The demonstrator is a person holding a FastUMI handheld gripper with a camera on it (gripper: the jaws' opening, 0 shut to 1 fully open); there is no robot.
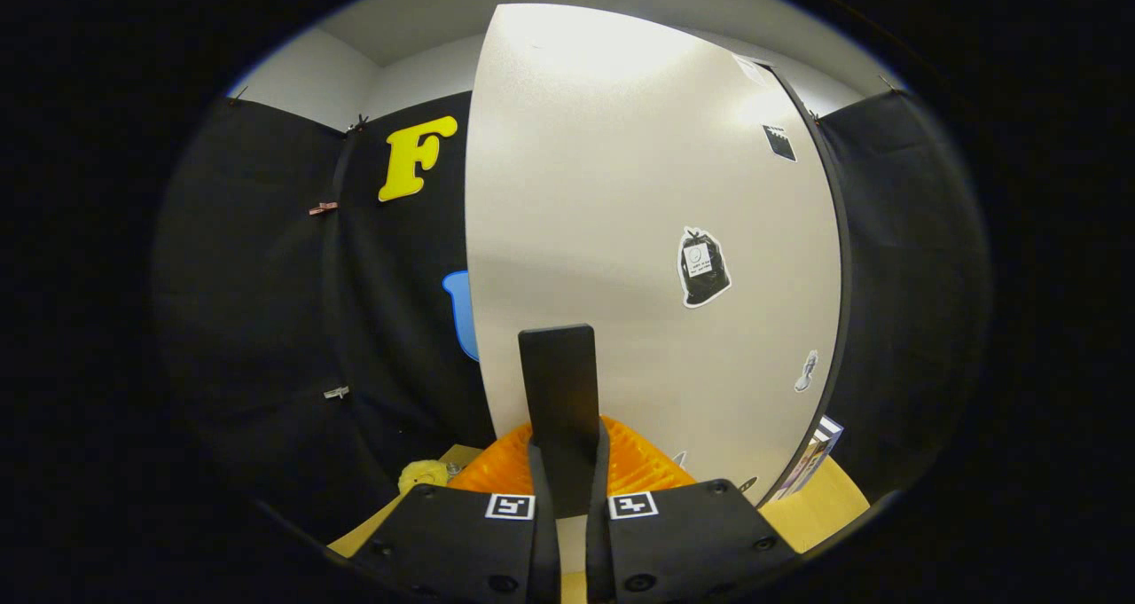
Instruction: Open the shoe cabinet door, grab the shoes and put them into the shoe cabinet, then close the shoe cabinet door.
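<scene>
The smooth white flat-panelled shoe cabinet door [621,231] is faced by the gripper [567,489], whose fingers are seen nearly closed, above an orange ribbed plastic object [638,462].

gripper [564,462]: fingers drawn together, pointing up at the door | cabinet door [638,231]: pale panel just ahead, stickers on its right half | orange object [638,462]: behind the fingers | wooden table [825,498]: below
</scene>
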